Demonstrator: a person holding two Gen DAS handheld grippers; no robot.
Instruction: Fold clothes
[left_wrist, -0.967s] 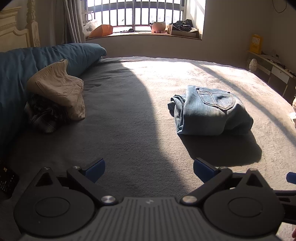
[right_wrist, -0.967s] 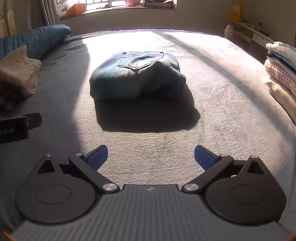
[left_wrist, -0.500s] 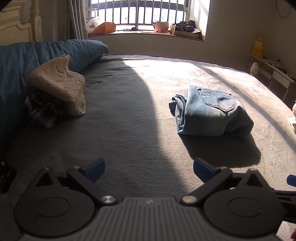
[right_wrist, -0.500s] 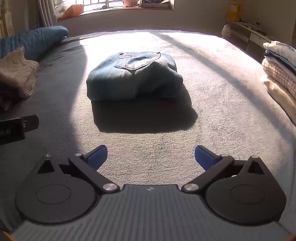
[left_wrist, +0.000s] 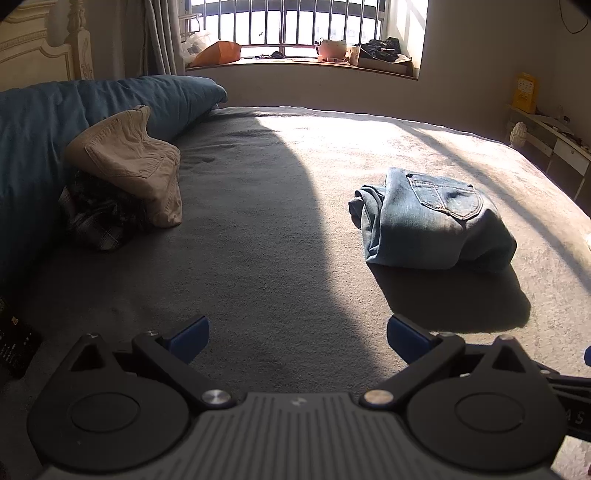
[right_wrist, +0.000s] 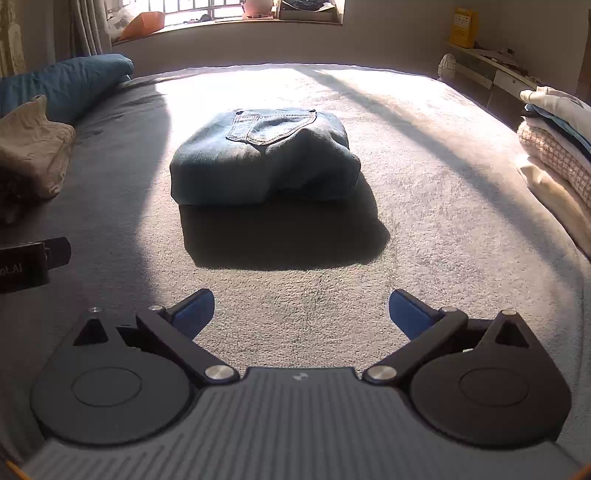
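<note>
Jeans (right_wrist: 264, 158), folded with a back pocket on top, lie mid-frame on the grey bed (right_wrist: 424, 177). Left gripper (left_wrist: 297, 338) and right gripper (right_wrist: 301, 314) both hover spread apart, empty, at lower frame.

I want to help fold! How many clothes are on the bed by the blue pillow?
2 that I can see: tan pants on top, leaning on the pillow, and a dark plaid piece under them. More may be hidden underneath.

barred window (left_wrist: 306, 27) sunlit | grey bed (left_wrist: 258, 229) half shadowed | blue pillow (left_wrist: 173, 99) | side cabinet (right_wrist: 491, 74)
</note>
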